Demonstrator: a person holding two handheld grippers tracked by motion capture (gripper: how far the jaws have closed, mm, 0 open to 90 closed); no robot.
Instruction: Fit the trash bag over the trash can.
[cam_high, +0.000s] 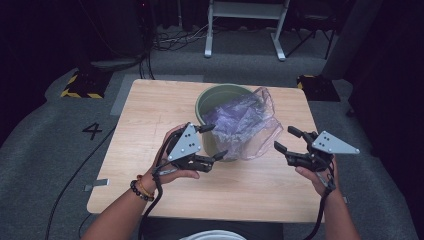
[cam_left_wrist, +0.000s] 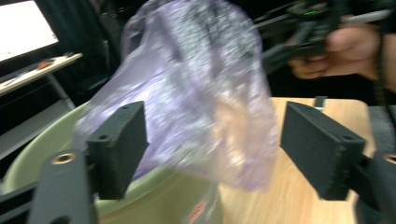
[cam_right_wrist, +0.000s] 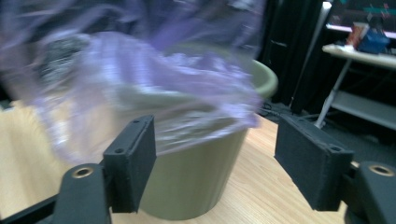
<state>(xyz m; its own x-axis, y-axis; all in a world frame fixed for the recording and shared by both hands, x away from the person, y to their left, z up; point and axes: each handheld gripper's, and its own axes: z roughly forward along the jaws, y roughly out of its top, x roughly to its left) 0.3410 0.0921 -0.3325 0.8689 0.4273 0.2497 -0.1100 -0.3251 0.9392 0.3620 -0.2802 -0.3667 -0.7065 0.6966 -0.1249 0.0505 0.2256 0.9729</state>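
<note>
Thin purple plastic, the bin liner (cam_high: 243, 125) sits half inside the green bin (cam_high: 207, 102) mid-worktop (cam_high: 150, 110), spilling over its near-right rim, ready for fitting. I have my left gripper (cam_high: 216, 141) open-jawed at that rim; my right gripper (cam_high: 286, 139) stands apart, open, empty.

Table (cam_high: 150, 105): light wood-grain top, smooth, low sheen. Bin (cam_high: 210, 95): olive-green plastic, smooth matt wall and rolled rim. Bag (cam_high: 247, 125): thin translucent purple plastic film, crinkled, glossy where it catches light. Left gripper (cam_high: 216, 141) and right gripper (cam_high: 286, 139): matt black plastic bodies; jaw pads (cam_left_wrist: 119, 147) show a fine rough, grainy texture, with brass-coloured metal inserts (cam_left_wrist: 64, 158) set into the arms. Top plates (cam_high: 186, 142): flat grey, matt, drilled. Floor (cam_high: 45, 150): grey carpet, coarse fibrous surface.
</note>
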